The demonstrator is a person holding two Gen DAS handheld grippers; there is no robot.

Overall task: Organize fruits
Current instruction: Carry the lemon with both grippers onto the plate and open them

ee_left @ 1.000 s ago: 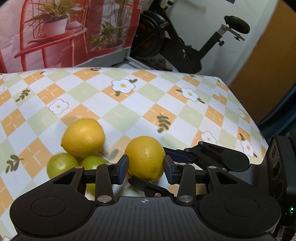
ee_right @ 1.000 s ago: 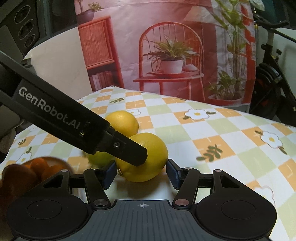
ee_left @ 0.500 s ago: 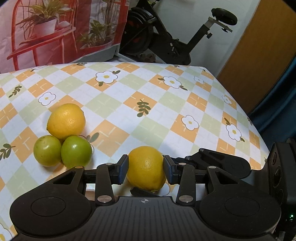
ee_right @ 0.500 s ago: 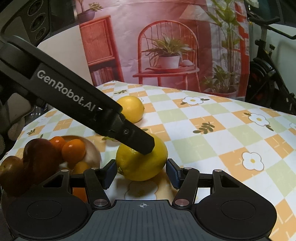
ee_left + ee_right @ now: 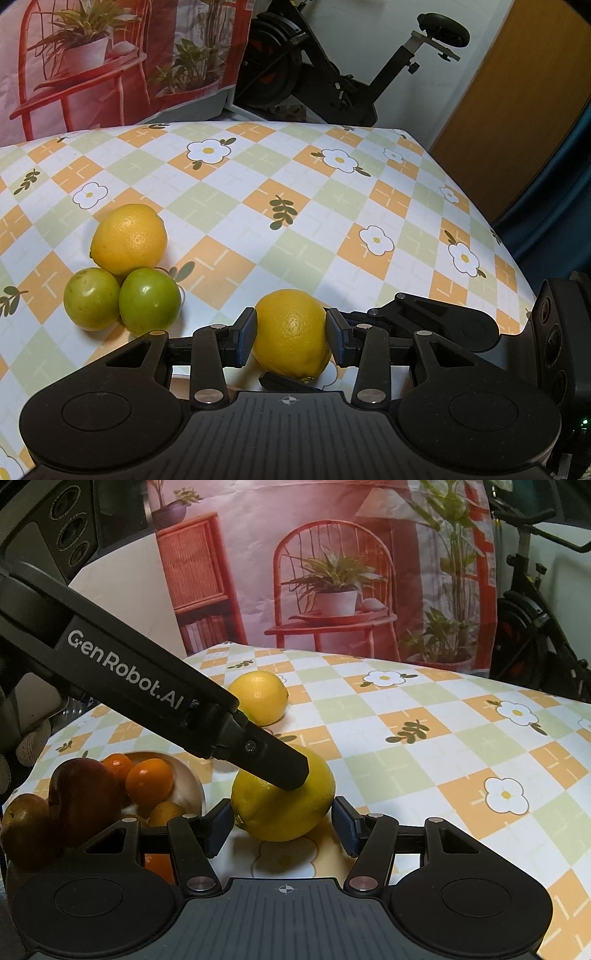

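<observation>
A yellow lemon (image 5: 291, 334) sits on the checked, flower-print counter (image 5: 332, 221), apart from a second lemon (image 5: 128, 236) touching two green limes (image 5: 149, 298). Nearby, a bowl (image 5: 192, 786) holds oranges (image 5: 149, 781) and dark red apples (image 5: 83, 794).

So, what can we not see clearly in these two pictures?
- Right wrist view: the bowl is half hidden by the right gripper; its fruit cannot be counted.
- Right wrist view: a finger of the left gripper covers the lemon top.
- Both views: the lemon's underside is hidden, so lifted or resting is unclear.
</observation>
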